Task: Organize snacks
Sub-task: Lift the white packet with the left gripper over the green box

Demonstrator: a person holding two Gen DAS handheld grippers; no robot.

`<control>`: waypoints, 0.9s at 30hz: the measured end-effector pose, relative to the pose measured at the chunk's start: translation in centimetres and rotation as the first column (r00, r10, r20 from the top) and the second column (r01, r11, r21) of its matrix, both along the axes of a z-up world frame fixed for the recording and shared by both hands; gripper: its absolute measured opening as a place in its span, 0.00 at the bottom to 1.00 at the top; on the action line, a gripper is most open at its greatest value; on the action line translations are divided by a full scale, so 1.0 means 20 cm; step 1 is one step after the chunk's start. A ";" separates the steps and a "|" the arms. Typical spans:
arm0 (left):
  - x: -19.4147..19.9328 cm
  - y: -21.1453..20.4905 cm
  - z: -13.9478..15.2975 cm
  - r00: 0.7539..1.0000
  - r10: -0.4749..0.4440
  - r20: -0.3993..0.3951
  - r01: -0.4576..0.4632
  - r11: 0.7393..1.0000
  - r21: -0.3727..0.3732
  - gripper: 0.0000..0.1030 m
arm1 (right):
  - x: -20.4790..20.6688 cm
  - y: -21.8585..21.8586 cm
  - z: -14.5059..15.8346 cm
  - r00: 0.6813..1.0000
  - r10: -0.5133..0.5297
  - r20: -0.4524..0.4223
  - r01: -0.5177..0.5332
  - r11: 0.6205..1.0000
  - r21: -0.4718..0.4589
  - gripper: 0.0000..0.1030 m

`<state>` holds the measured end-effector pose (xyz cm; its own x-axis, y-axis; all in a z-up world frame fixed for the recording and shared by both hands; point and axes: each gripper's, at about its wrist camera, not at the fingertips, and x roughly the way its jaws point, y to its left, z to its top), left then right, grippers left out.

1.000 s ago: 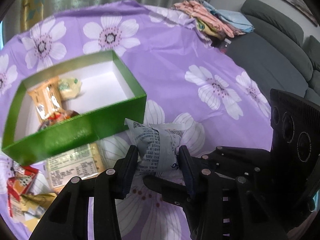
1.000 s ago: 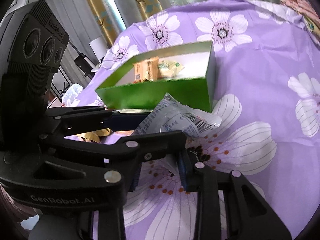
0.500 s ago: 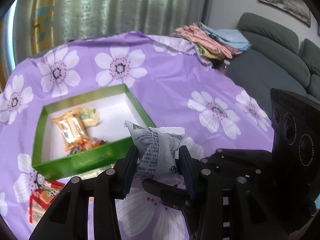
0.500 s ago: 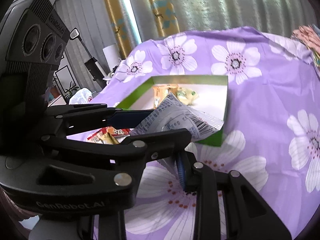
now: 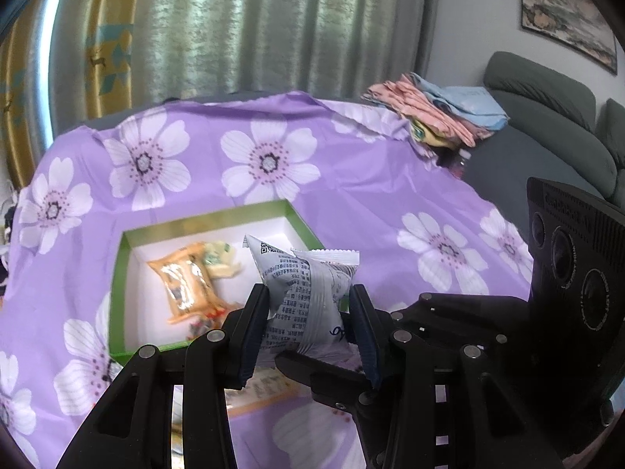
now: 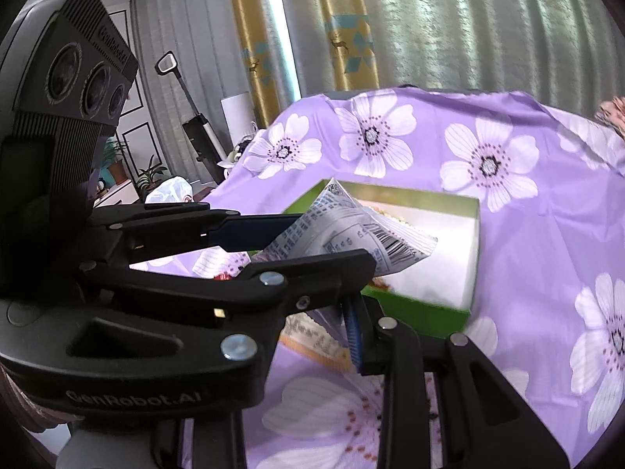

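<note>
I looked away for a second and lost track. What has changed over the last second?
The left gripper has lifted the grey snack packet off the purple flowered cloth and carried it up towards the green box, which now sits lower and farther in view. Its jaws stay clamped on the packet. The orange packet in the box has not moved.

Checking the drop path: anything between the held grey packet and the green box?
Nothing visible. The left gripper holds the grey packet lifted in front of the green box, whose top is open. Inside, an orange packet and a pale one lie left of centre; white floor near the right wall is bare.
</note>
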<state>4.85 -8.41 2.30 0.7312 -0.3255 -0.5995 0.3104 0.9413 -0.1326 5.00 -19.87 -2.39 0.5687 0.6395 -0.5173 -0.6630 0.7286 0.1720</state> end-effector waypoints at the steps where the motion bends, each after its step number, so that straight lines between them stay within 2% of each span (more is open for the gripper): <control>1: 0.01 0.02 0.01 1.000 0.007 0.005 -0.007 1.000 0.001 0.41 | 0.01 0.01 0.01 1.000 0.004 0.001 -0.004 1.000 0.003 0.30; 17: 0.20 0.18 0.02 0.997 0.067 0.027 -0.067 0.998 -0.005 0.41 | 0.23 0.19 0.06 0.998 0.061 0.024 -0.061 0.998 0.011 0.30; 27: 0.40 0.28 -0.12 0.992 0.106 -0.062 -0.108 0.993 -0.040 0.41 | 0.41 0.30 -0.05 0.996 0.082 -0.038 -0.083 0.996 -0.023 0.30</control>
